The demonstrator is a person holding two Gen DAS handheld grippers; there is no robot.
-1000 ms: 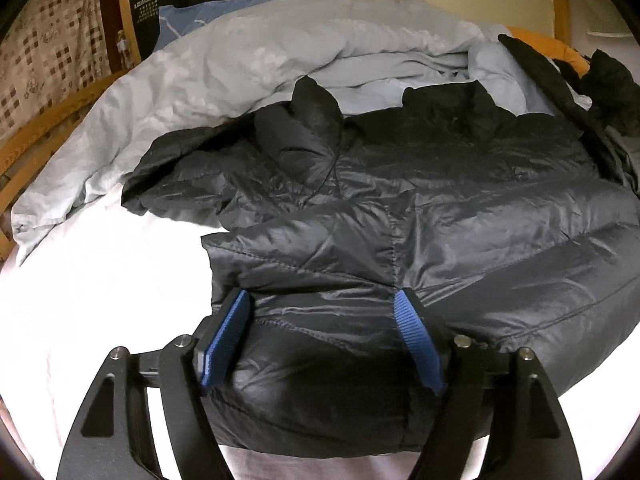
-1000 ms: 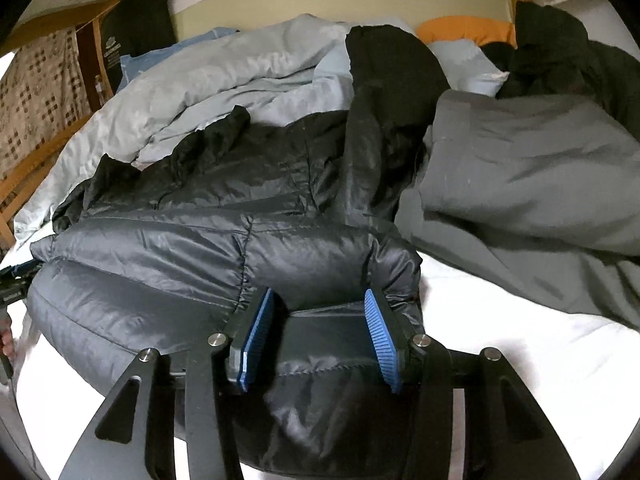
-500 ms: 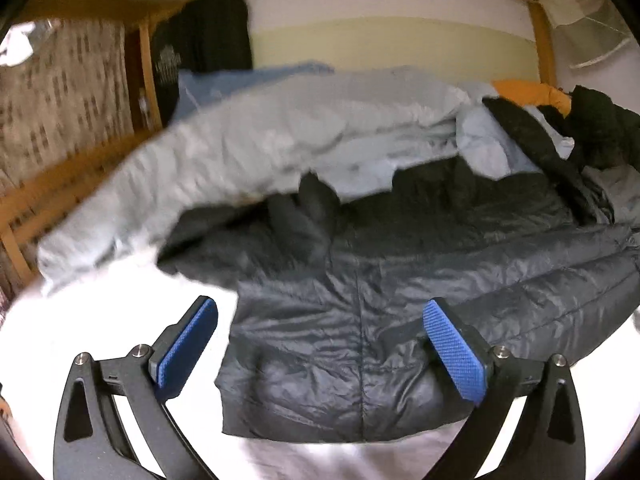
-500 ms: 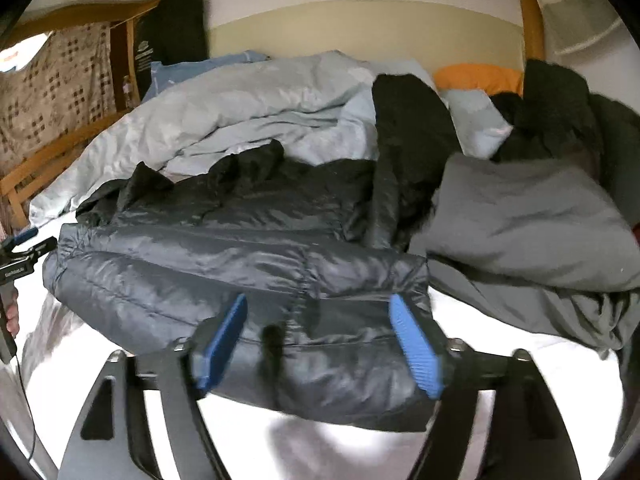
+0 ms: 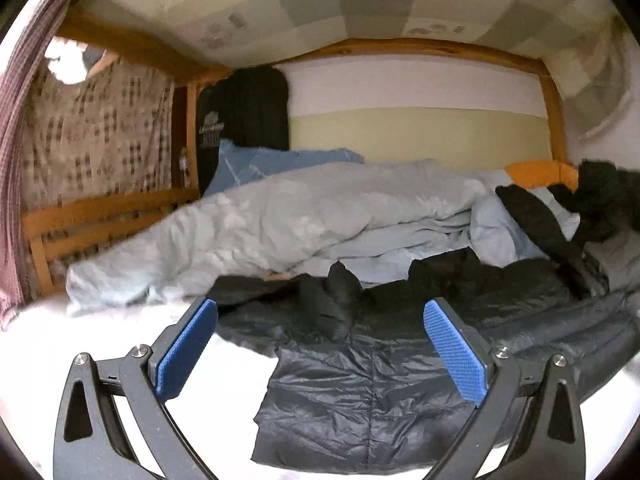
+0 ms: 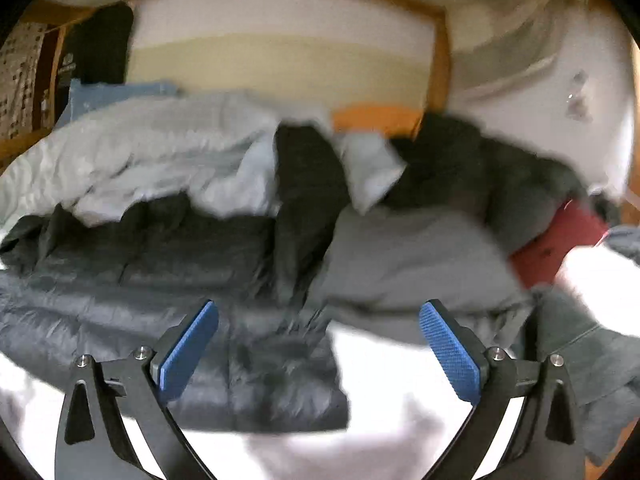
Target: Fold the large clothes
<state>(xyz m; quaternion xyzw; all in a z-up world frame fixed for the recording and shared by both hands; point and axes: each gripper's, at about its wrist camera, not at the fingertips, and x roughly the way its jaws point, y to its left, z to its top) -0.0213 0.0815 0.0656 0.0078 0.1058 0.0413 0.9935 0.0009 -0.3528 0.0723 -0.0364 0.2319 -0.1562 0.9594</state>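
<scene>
A dark puffer jacket [image 5: 380, 384] lies folded on the white bed sheet [image 5: 120, 340], its hem edge toward me. In the right wrist view the jacket [image 6: 168, 280] fills the left and centre. My left gripper [image 5: 320, 348] is open and empty, lifted back above the jacket's left hem. My right gripper [image 6: 320, 348] is open and empty, above the jacket's right hem corner. That view is blurred by motion.
A crumpled light blue duvet [image 5: 300, 220] lies behind the jacket. A grey garment [image 6: 420, 264], other dark clothes [image 6: 460, 160] and a red item [image 6: 560, 240] lie at the right. A wooden bed rail [image 5: 92, 216] runs along the left. An orange pillow [image 5: 540, 170] sits at the back.
Both grippers have opened wide, let go of the jacket's hem and pulled up and back. The jacket stays flat on the bed.
</scene>
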